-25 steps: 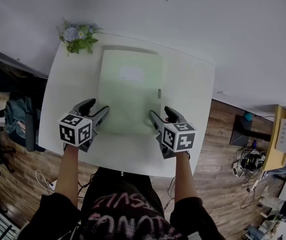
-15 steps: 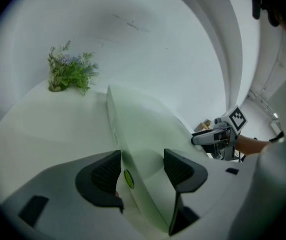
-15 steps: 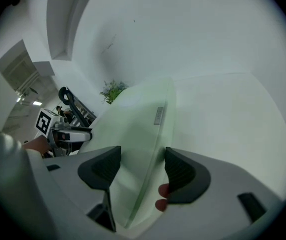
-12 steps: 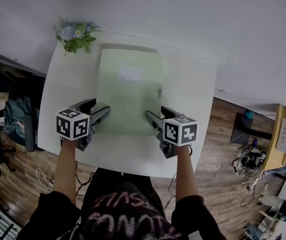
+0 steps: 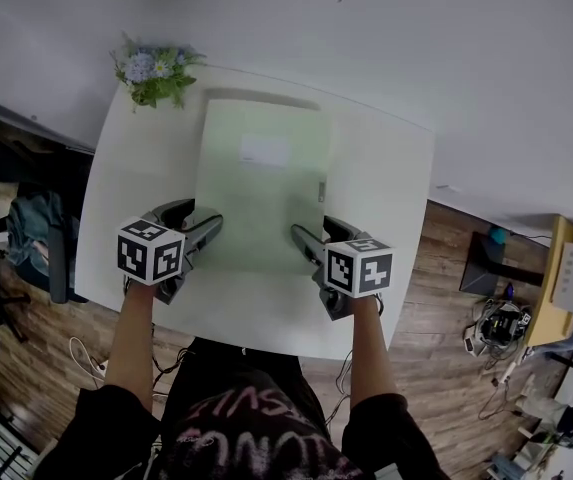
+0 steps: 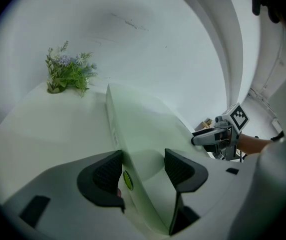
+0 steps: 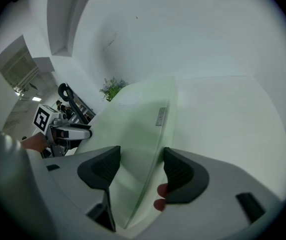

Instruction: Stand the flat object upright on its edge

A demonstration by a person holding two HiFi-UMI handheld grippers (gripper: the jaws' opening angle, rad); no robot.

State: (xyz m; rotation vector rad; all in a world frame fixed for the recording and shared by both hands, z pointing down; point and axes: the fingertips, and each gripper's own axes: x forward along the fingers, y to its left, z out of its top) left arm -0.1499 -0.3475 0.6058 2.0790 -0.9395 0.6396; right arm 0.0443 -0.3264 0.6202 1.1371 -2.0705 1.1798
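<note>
We are finding the pale green folder (image 5: 261, 183) lying flat on the white table (image 5: 386, 168), at the centre of the head view. Its long axis is running from the lower middle of the frame toward the top, away from the person.

The left gripper (image 5: 191, 218) is sitting at the folder's lower left and the right gripper (image 5: 318, 231) at its lower right. Both are at the near end, one on each long side, and neither is nearer than the other.

In the left gripper view the jaws are standing apart, with the folder's left edge passing between them, closer to the left jaw. In the right gripper view the jaws are likewise spread, with the right edge running closer to the right jaw. Neither gripper is pinching the folder yet.

We are judging that the next move depends on both closing on those edges so the near end can rise. A small sprig of artificial flowers (image 5: 151, 71) is resting at the table's upper left corner, well apart.
</note>
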